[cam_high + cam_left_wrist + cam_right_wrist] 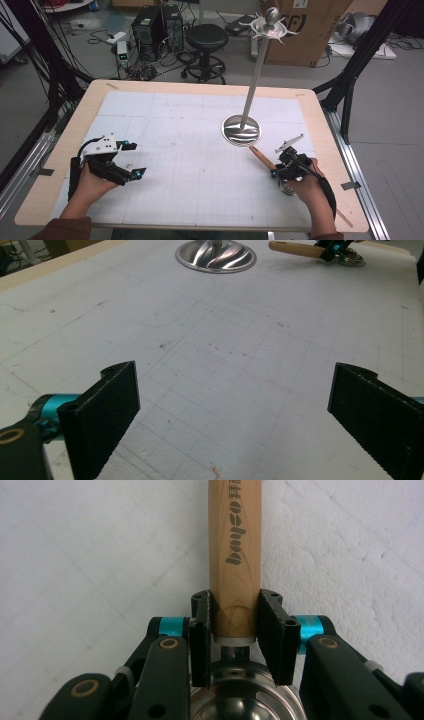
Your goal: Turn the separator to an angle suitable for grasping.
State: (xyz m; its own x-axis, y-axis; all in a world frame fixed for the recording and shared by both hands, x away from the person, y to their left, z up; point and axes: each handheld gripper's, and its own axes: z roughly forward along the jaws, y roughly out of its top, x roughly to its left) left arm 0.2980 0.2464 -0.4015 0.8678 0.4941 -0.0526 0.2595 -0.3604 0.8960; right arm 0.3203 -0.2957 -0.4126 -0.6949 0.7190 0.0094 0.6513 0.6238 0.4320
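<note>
A utensil with a light wooden handle (261, 156) and a round metal head (286, 189) lies on the white mat at the front right. My right gripper (278, 172) is shut on the handle just above the metal head. In the right gripper view the pads (201, 630) press both sides of the printed handle (235, 545), with the shiny head (245, 695) below them. A metal stand rises from a round base (241, 130), and hooks ring its top (270, 25). My left gripper (136, 159) rests at the front left, open with nothing between its jaws (232, 405).
The white gridded mat (190, 165) covers most of the wooden table (320, 115). From the left gripper view, the stand's base (216, 256) and the held handle (295, 249) lie far ahead. Behind the table stand a black stool (206, 37), computers and a cardboard box.
</note>
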